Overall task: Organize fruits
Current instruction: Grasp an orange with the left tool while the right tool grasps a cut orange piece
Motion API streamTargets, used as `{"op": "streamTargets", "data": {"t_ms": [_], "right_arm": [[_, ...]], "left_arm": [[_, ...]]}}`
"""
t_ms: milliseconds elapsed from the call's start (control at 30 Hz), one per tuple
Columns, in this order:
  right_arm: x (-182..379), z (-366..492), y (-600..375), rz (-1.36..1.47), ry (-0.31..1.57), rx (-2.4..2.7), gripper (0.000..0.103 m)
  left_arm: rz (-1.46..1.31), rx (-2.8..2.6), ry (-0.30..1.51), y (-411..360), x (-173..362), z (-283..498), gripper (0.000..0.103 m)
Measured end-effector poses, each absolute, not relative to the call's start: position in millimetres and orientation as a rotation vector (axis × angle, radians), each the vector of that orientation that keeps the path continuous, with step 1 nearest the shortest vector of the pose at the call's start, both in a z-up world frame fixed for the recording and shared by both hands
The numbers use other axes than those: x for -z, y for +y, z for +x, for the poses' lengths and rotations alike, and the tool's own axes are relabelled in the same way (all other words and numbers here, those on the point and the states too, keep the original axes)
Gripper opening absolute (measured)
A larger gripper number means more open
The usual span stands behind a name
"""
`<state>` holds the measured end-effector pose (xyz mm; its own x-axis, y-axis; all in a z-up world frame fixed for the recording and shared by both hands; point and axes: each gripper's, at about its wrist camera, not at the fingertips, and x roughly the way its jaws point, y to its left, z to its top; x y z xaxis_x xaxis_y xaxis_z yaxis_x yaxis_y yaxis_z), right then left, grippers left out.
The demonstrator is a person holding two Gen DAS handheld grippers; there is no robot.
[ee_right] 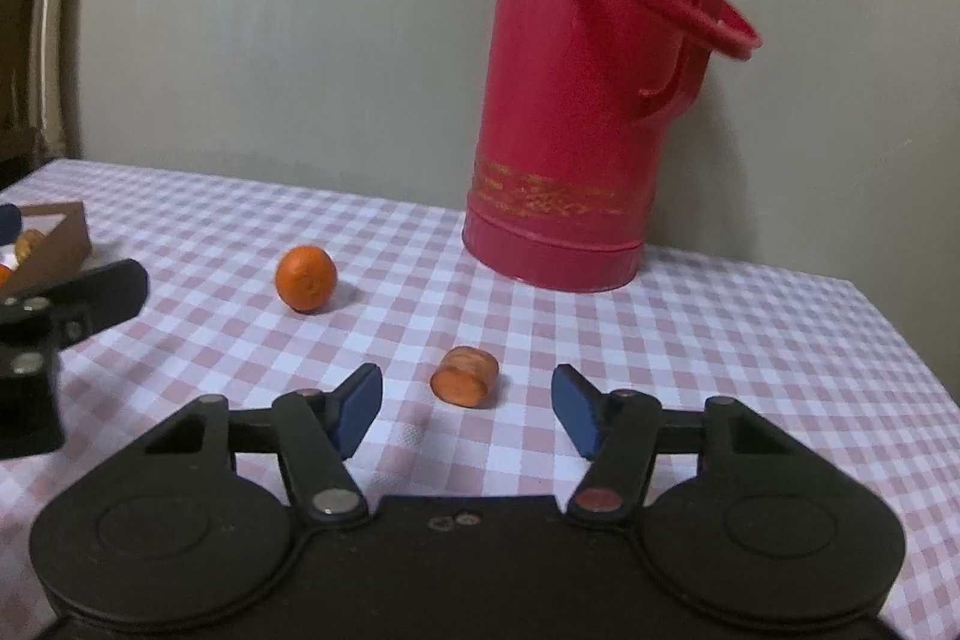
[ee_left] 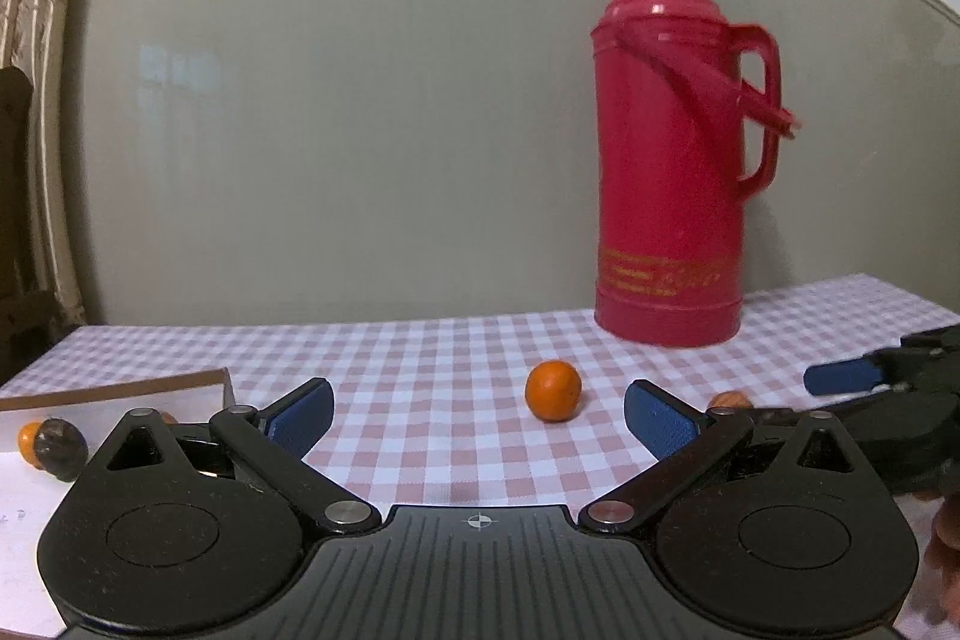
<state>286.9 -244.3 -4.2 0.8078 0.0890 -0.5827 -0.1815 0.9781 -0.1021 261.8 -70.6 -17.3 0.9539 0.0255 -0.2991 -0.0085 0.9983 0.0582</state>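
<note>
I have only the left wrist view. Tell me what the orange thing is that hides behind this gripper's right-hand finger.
Observer: The right wrist view shows it whole. It is a short orange chunk with a flat cut end, lying on its side on the checked tablecloth.
Operator: Report how the right gripper stands to it.
Observer: The right gripper is open. The chunk lies between its fingertips, a little ahead, and touches neither blue pad.
Operator: Place the round orange against that chunk.
Observer: The round orange sits farther back and to the left of the chunk, well apart from it.
</note>
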Motion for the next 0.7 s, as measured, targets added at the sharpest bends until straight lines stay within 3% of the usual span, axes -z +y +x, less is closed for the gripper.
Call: {"op": "streamTargets", "data": {"t_ms": [233,500,700], "right_arm": [[20.1,317.0,-242.3,-0.168,0.689,-0.149,0.053],[26.4,332.7,-255.9,-0.153,0.722,-0.155,0.043],[26.1,336.2,-272.6,-0.129,0.721,-0.141,0.042]], "left_arm": [[0.036,-0.006,0.358,-68.9,25.2,288.7,0.103],[0.06,0.025,0.42,-82.3,29.2,312.9,0.103],[0.069,0.063,0.449,-94.3,32.1,328.5,0.103]]}}
